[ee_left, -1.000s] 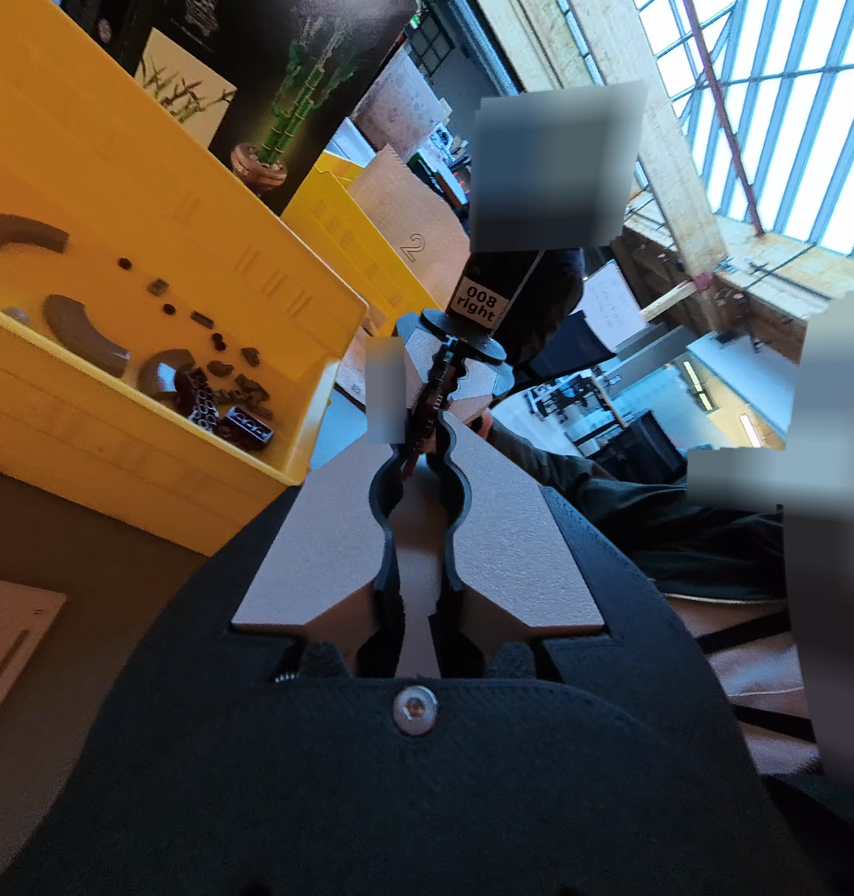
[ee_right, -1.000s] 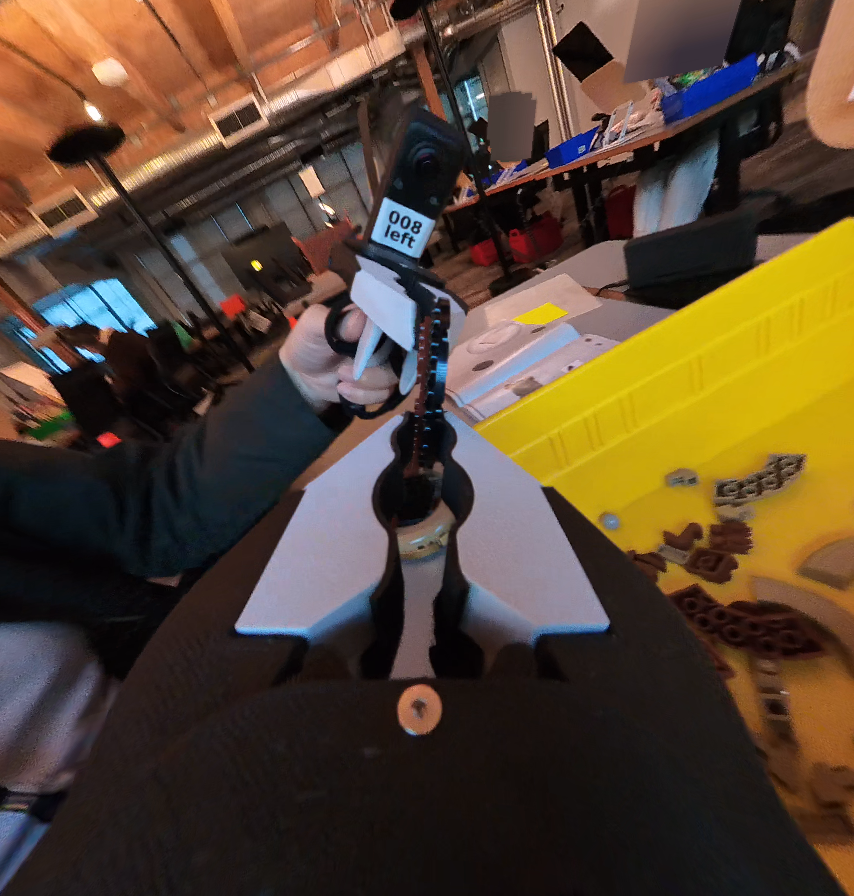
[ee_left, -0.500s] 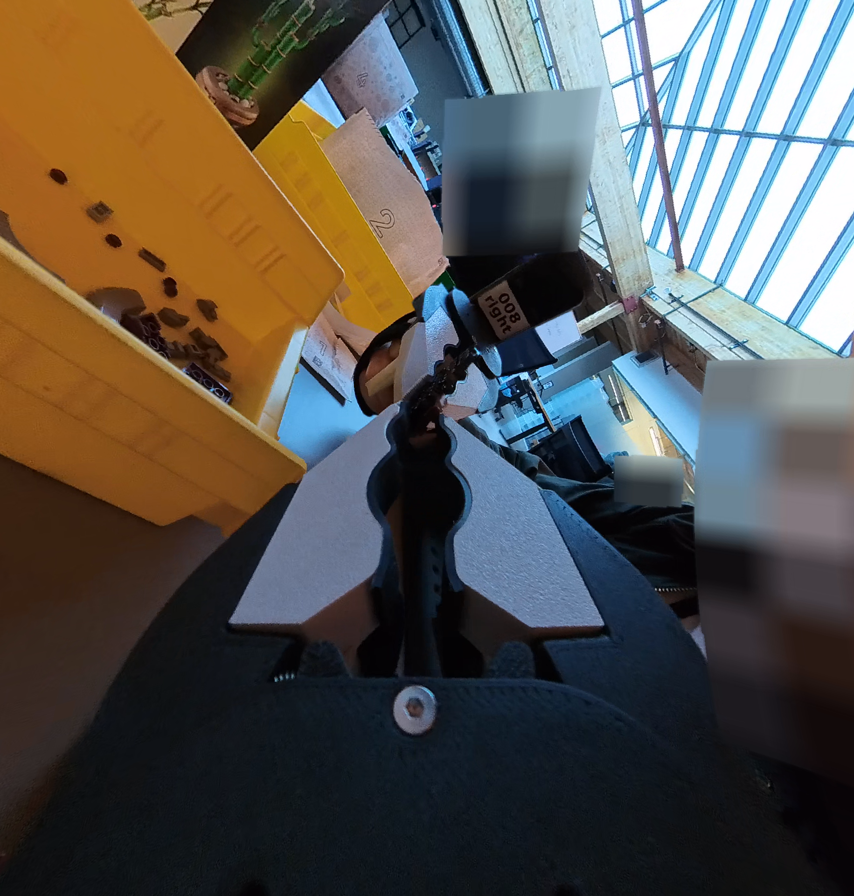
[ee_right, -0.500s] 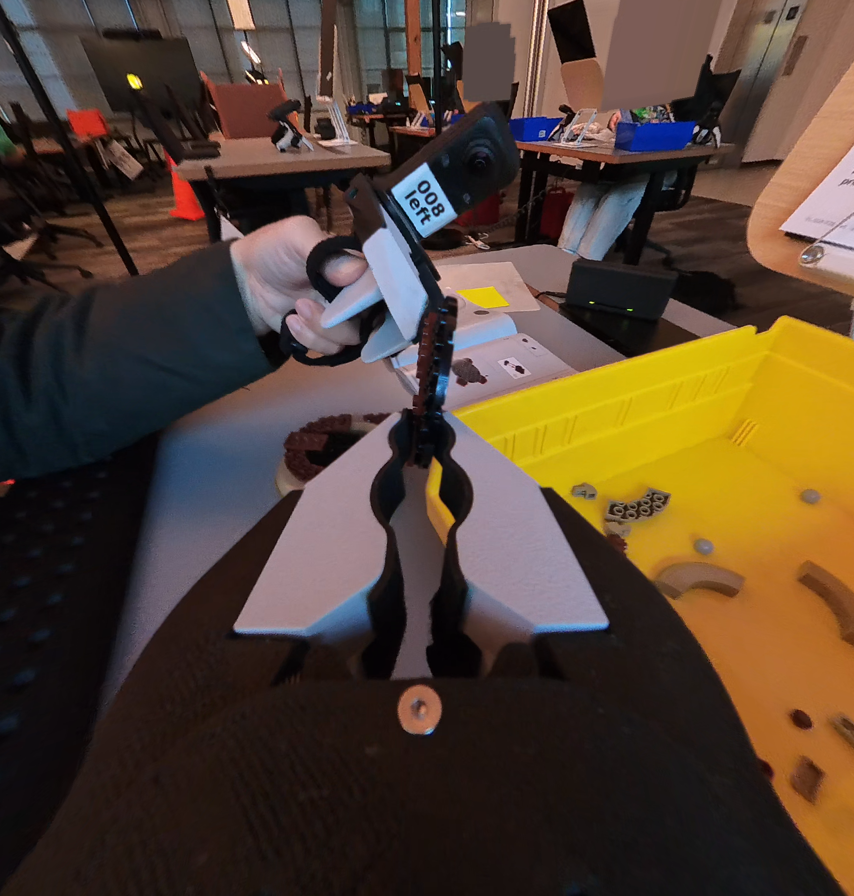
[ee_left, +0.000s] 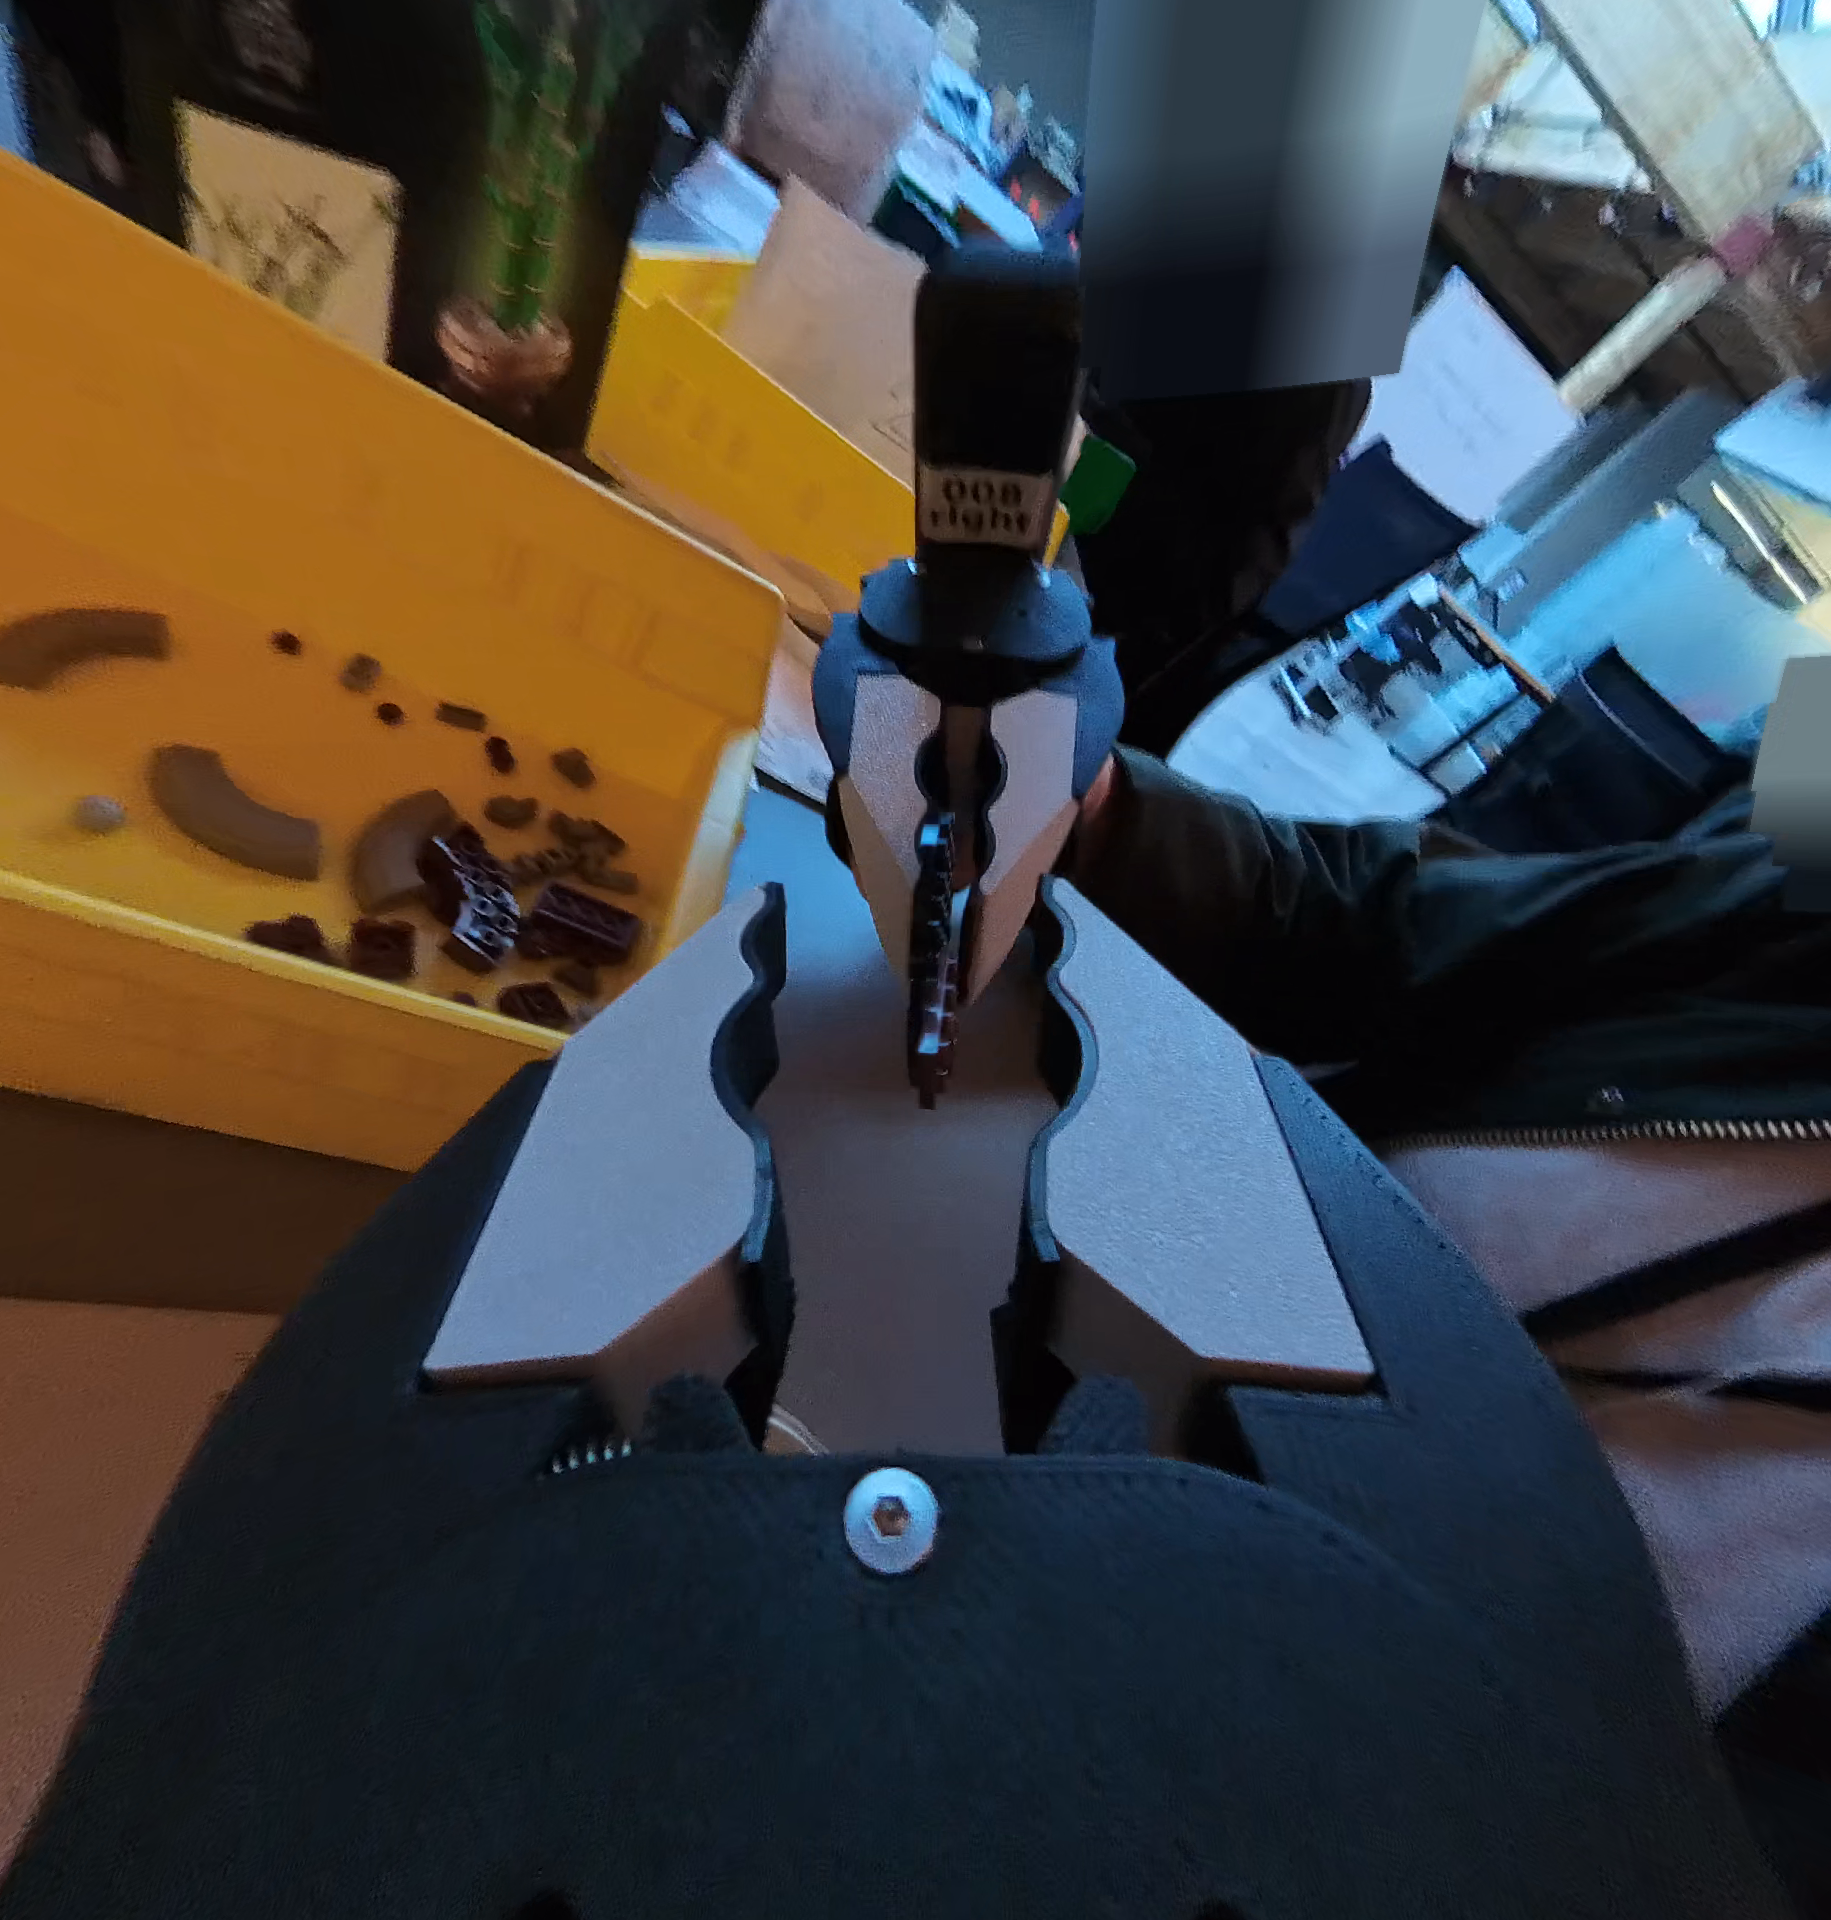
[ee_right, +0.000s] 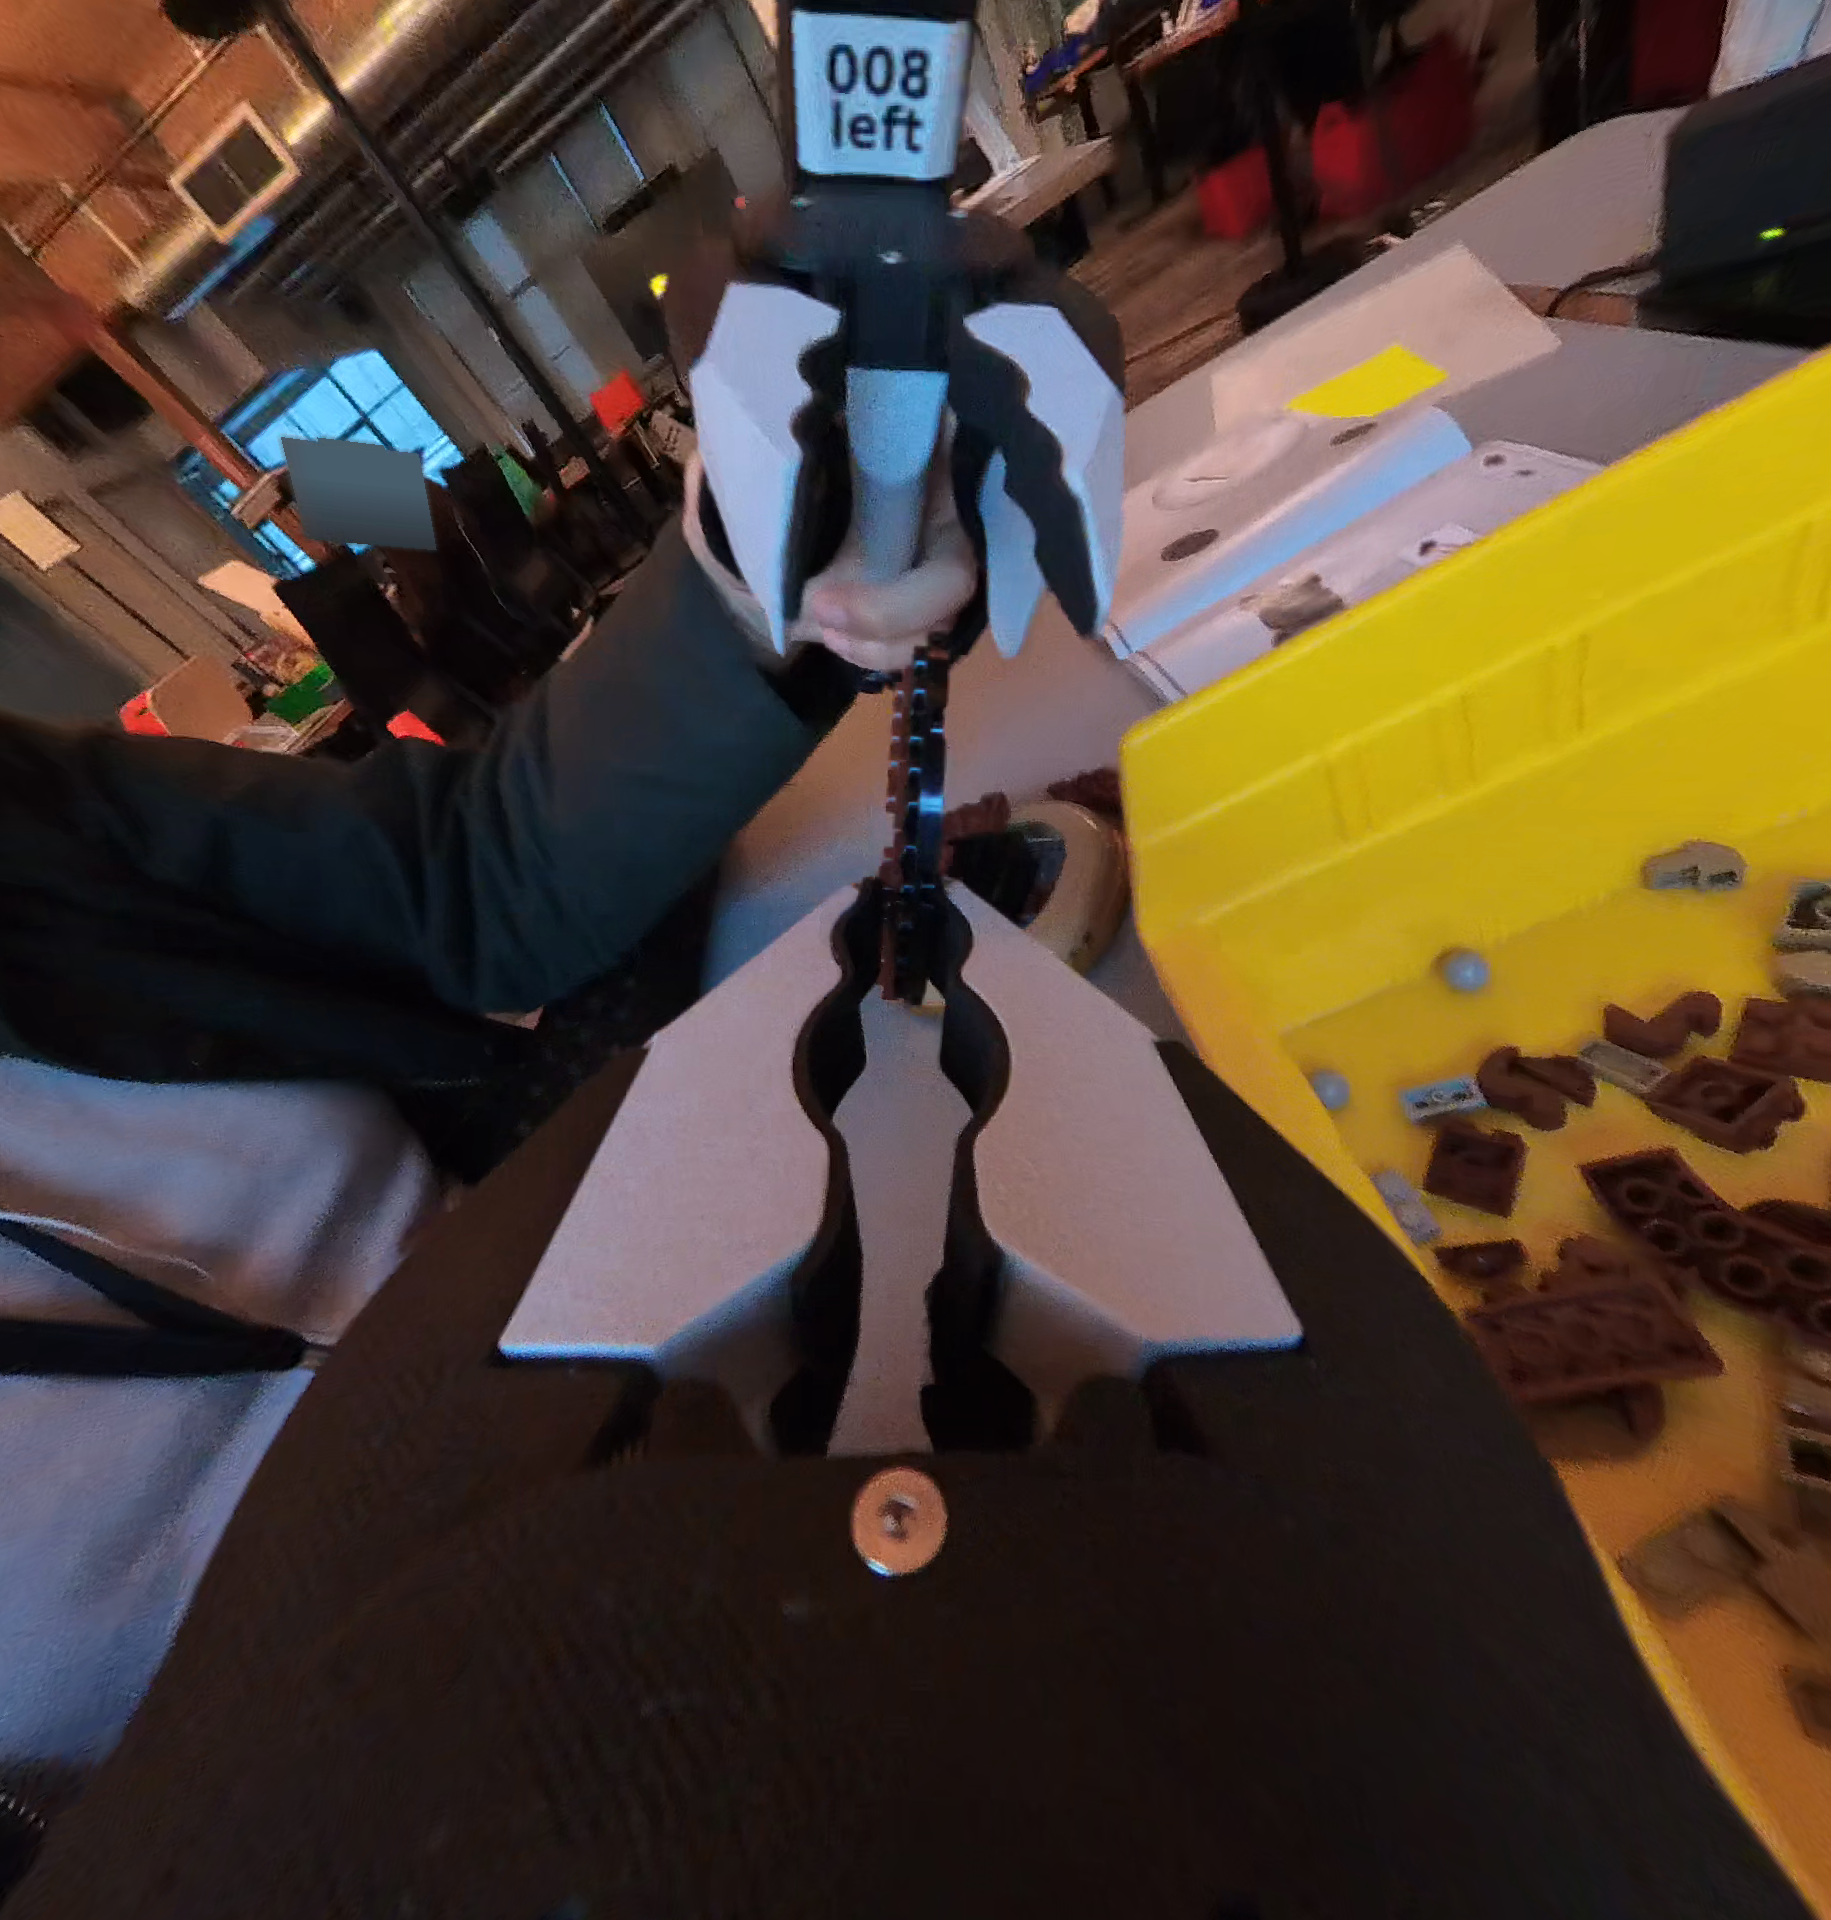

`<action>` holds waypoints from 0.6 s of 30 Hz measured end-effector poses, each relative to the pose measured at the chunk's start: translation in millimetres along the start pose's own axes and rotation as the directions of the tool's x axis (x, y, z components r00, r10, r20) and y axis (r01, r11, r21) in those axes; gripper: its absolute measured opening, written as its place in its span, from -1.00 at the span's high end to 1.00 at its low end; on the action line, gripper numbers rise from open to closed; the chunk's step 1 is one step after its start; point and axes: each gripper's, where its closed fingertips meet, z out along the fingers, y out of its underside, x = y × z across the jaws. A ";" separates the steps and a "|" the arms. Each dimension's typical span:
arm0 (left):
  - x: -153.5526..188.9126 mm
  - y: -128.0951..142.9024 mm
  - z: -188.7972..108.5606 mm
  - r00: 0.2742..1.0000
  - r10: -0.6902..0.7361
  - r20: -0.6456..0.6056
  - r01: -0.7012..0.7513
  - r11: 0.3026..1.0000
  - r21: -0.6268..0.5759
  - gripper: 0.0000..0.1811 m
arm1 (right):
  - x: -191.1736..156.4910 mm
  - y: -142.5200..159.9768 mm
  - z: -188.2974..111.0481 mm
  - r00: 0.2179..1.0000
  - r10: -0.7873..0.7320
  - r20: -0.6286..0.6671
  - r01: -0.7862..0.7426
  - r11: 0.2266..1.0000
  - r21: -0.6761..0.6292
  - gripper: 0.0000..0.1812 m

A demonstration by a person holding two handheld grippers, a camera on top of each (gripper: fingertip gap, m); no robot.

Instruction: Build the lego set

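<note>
Hand-held grippers: two, the left hand-held gripper [ee_left: 906,997] and the right hand-held gripper [ee_right: 906,935]. Assembled brick strip [ee_right: 916,790]: one. Yellow bins in the left wrist view: two, a near bin [ee_left: 371,520] and a second bin [ee_left: 745,436] behind it. Curved brown pieces in the near bin: three [ee_left: 64,644], [ee_left: 230,816], [ee_left: 397,847]. Small loose brown bricks [ee_right: 1721,1101]: many, too blurred for an exact count. Round tan base [ee_right: 1082,883] on the bench [ee_right: 1036,707]: one.
</note>
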 end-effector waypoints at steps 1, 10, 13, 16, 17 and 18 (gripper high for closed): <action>4.2 8.0 4.2 1.000 -0.009 -0.027 0.008 0.999 -0.051 0.49 | -5.6 -1.5 2.2 1.000 0.001 0.024 -0.001 1.000 0.004 0.93; -2.1 -20.6 6.4 0.983 -0.158 -0.097 0.171 0.974 0.146 0.94 | 11.4 -43.3 -21.7 0.994 0.104 0.014 -0.103 0.941 0.321 0.74; -5.1 -36.6 1.0 0.993 -0.109 -0.052 0.119 0.958 0.261 0.94 | 7.9 -41.9 -18.5 0.988 0.140 0.063 -0.153 0.937 0.314 0.66; 3.1 -40.5 0.4 0.994 -0.078 -0.075 0.096 0.955 0.280 0.94 | -1.6 -41.8 -13.8 0.984 0.136 0.114 -0.165 0.941 0.296 0.98; 4.3 -40.3 0.2 0.993 -0.080 -0.083 0.100 0.956 0.277 0.94 | -2.6 -42.0 -13.8 0.985 0.129 0.110 -0.156 0.943 0.294 0.97; 5.1 -39.4 0.0 0.993 -0.076 -0.085 0.096 0.958 0.271 0.94 | -4.7 -42.0 -14.4 0.986 0.120 0.118 -0.150 0.945 0.292 0.98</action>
